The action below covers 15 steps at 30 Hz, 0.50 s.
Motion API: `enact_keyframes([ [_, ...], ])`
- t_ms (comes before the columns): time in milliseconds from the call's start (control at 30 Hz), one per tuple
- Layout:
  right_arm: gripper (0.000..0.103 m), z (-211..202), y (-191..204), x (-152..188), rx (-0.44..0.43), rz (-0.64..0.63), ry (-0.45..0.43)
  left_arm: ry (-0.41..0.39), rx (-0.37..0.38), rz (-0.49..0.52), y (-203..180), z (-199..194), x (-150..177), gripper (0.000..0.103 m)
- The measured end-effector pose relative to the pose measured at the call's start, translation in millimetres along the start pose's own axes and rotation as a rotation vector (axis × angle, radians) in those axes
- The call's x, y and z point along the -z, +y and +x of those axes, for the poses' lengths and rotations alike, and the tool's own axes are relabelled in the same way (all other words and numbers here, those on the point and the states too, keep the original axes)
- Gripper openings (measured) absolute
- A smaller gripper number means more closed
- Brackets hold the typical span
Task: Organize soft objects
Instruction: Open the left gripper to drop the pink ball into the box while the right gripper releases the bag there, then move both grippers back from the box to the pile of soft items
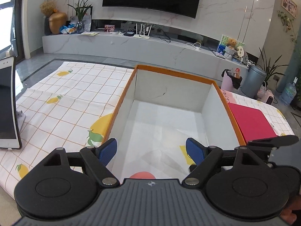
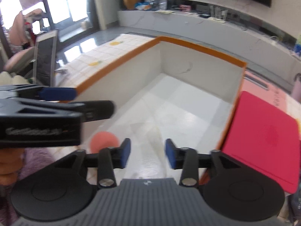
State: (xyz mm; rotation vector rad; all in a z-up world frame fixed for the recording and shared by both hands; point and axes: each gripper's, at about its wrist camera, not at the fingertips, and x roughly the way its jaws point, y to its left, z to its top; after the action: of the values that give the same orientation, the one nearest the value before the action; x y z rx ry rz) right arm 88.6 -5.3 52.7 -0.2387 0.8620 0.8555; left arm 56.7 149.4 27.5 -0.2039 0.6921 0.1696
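Note:
An orange-rimmed white box stands open on the lemon-print cloth; it also shows in the right wrist view. A soft salmon-pink ball lies inside the box at its near end, seen as well in the right wrist view. My left gripper is open and empty above the box's near end, just over the ball. My right gripper is open and empty over the box floor, right of the ball. The left gripper's fingers cross the right wrist view at the left.
A red flat pad lies right of the box, also in the right wrist view. A tablet stands at the left on the cloth. A purple fluffy thing lies at the near left. A TV bench runs behind.

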Motion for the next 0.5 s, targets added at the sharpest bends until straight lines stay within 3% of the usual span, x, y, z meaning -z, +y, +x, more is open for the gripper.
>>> enact_keyframes([
  [100, 0.044, -1.6, 1.7, -1.7, -0.108, 0.008, 0.018, -0.003, 0.002, -0.012, 3.9, -0.8, 1.0, 0.097],
  [233, 0.046, -2.8, -9.3, -3.9, -0.211, 0.126, 0.015, -0.008, 0.0, -0.027, 7.0, -1.5, 0.5, 0.097],
  [367, 0.047, -12.9, -14.1, -6.3, -0.17, 0.143, -0.016, -0.008, -0.008, -0.037, 9.2, -1.4, 1.1, 0.097],
  [500, 0.067, -19.2, -15.8, -8.5, -0.109, 0.13, -0.043, -0.013, -0.009, -0.054, 11.2, -2.5, 0.3, 0.097],
])
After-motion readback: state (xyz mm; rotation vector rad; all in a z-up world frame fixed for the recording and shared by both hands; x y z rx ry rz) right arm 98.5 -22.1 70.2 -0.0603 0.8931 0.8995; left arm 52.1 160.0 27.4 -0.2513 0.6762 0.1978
